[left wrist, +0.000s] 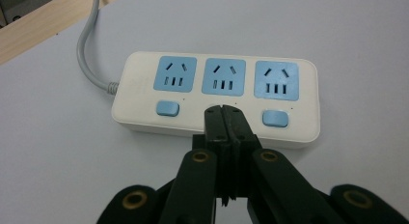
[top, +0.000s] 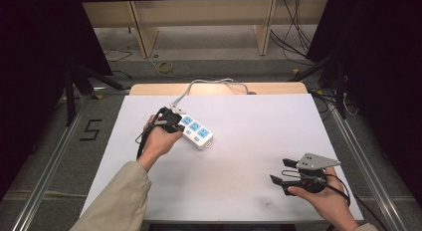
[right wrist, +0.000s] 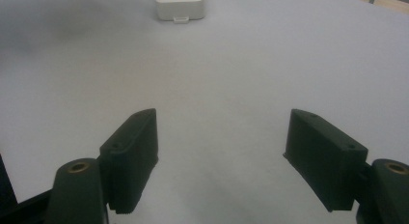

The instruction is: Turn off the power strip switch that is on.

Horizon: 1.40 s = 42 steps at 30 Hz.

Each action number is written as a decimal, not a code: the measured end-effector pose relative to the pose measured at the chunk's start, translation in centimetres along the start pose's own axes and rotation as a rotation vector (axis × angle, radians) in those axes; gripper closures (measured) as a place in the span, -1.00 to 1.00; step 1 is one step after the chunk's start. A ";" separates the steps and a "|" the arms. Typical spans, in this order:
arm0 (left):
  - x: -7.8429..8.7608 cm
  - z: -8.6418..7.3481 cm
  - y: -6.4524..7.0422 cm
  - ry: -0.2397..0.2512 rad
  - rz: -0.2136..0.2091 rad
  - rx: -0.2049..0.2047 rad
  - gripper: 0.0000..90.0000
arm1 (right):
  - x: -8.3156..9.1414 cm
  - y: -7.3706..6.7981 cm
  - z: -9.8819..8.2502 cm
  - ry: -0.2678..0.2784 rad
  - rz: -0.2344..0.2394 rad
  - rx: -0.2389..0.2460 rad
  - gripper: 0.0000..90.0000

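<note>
A white power strip [top: 196,131] with three blue sockets lies on the white table [top: 239,161], left of the middle. Its grey cable [top: 209,84] runs off over the far edge. My left gripper [top: 171,122] is shut, with nothing between its jaws. In the left gripper view the power strip [left wrist: 217,89] is close, and the left gripper [left wrist: 223,110] has its joined tips on the strip's near side, between two blue switches [left wrist: 168,108] [left wrist: 275,119]. What lies under the tips is hidden. My right gripper [top: 281,171] stands open near the front right, empty; the right gripper [right wrist: 222,151] faces the strip's end [right wrist: 181,4].
A wooden board edge [top: 149,89] shows behind the white table top. Beyond it are floor cables [top: 164,66] and wooden shelf legs. Metal rails [top: 50,161] run along both sides of the table, with dark curtains further out.
</note>
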State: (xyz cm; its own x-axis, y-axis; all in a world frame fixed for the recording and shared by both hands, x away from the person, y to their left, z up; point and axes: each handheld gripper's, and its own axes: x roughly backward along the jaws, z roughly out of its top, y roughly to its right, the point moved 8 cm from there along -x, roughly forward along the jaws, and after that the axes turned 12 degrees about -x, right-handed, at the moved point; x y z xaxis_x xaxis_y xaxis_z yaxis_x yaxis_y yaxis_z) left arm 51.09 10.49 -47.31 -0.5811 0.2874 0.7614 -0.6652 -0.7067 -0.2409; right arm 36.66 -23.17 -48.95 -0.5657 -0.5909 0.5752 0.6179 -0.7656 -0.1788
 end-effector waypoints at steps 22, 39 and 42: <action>-1.4 0.4 -1.3 -0.028 0.013 -0.009 1.00 | 0.0 0.0 -0.1 -0.006 0.001 -0.001 -0.39; -2.5 0.9 -1.5 -0.039 0.000 -0.001 1.00 | 0.0 0.1 -0.1 -0.006 0.000 -0.001 -0.39; -2.8 1.0 -1.3 -0.045 -0.006 -0.005 1.00 | 0.1 0.1 -0.2 -0.005 0.000 -0.004 -0.38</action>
State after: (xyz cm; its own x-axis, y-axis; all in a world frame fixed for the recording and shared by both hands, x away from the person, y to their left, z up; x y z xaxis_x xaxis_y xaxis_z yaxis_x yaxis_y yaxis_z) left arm 54.05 9.97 -48.49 -0.5552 0.2622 0.7893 -0.6713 -0.7016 -0.2391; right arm 36.58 -23.29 -49.05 -0.5625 -0.5898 0.5794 0.6158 -0.7665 -0.1823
